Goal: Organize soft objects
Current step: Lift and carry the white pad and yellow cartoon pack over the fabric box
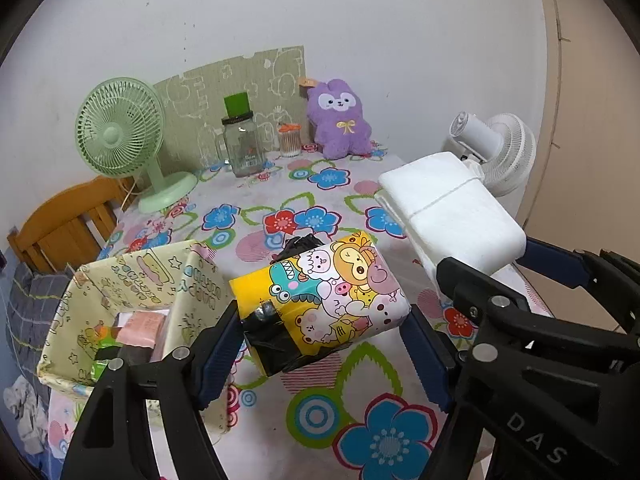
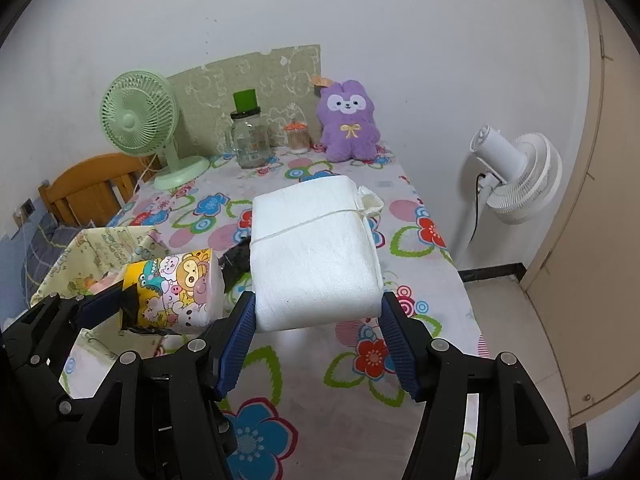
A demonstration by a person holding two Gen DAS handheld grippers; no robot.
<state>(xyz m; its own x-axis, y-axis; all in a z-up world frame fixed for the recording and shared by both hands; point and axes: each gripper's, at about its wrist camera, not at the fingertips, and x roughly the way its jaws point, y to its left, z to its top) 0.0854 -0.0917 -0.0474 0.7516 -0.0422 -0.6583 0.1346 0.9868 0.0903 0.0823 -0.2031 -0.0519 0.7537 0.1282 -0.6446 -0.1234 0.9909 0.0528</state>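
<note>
Blue-padded jaws of the left gripper [image 1: 324, 344] are clamping a cartoon-printed tissue pack [image 1: 324, 296], yellow with bears, pigs and a crocodile on it and a patch of black tape at its near end; the pack is hanging clear above the flowered tablecloth [image 1: 328, 412], tilted, just beside the pale yellow fabric bin [image 1: 120, 280] at the table's left edge. Inside that bin a pink packet [image 1: 146, 326] and something green are lying, only partly visible. To the right, the right gripper [image 2: 318, 330] is squeezing a white folded cloth bundle [image 2: 316, 256] tied round with a white string, also lifted off the cloth, with its far end pointing toward the back of the table. Both loads are sitting side by side, near each other but apart. At the far end of the table a green desk fan [image 1: 120, 136], a glass jar [image 1: 242, 144] with a green block on its lid, a small cotton-swab tub [image 1: 289, 140] and a purple plush toy [image 1: 340, 120] are standing along the wall. A white floor fan [image 2: 516, 176] is standing off the table's right side.
</note>
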